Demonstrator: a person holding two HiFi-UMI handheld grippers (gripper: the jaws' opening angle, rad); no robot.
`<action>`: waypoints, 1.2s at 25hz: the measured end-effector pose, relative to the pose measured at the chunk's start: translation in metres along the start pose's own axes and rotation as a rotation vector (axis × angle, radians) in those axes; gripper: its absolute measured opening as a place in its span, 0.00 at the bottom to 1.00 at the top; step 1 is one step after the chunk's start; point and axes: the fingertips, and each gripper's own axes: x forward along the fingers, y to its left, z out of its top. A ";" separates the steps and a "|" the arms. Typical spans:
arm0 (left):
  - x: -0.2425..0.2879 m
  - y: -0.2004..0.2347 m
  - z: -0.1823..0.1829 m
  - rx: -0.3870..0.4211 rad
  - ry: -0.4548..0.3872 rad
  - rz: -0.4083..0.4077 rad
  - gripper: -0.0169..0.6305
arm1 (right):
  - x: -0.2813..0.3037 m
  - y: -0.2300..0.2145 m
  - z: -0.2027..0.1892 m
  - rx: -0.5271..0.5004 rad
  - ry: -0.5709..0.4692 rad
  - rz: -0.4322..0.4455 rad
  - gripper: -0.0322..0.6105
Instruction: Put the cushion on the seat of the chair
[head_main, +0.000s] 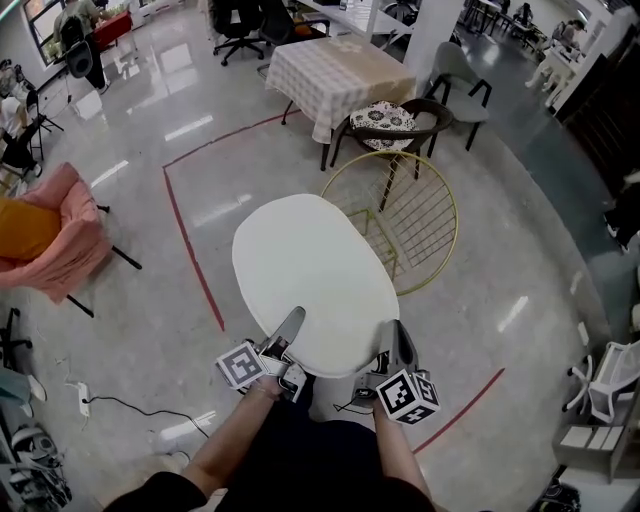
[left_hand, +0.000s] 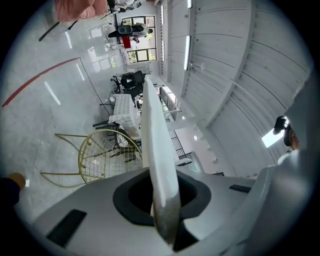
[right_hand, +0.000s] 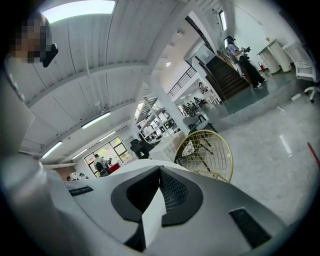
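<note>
Forearms reach forward side by side; left gripper (head_main: 289, 328) and right gripper (head_main: 399, 342) roughly level; jaws clamped on cushion (head_main: 312, 280).

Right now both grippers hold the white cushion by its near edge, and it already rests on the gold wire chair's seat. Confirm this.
Not right. The left gripper and right gripper do hold the white cushion by its near edge, but it is not on the seat. It hangs in the air short of the gold wire chair, which stands ahead, apart from it, in the right gripper view.

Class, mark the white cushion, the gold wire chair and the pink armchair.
white cushion (head_main: 312, 280), head view, top centre.
gold wire chair (head_main: 418, 216), head view, wire mesh.
pink armchair (head_main: 80, 248), head view, pink fabric.
</note>
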 end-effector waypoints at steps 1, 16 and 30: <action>0.005 0.002 0.004 -0.003 0.007 0.001 0.12 | 0.006 0.000 0.000 0.001 0.000 -0.004 0.06; 0.078 0.044 0.031 -0.070 0.080 -0.003 0.12 | 0.064 -0.012 0.011 0.003 -0.026 -0.093 0.06; 0.126 0.083 0.037 -0.082 0.104 0.003 0.12 | 0.118 -0.035 0.006 -0.042 0.028 -0.092 0.06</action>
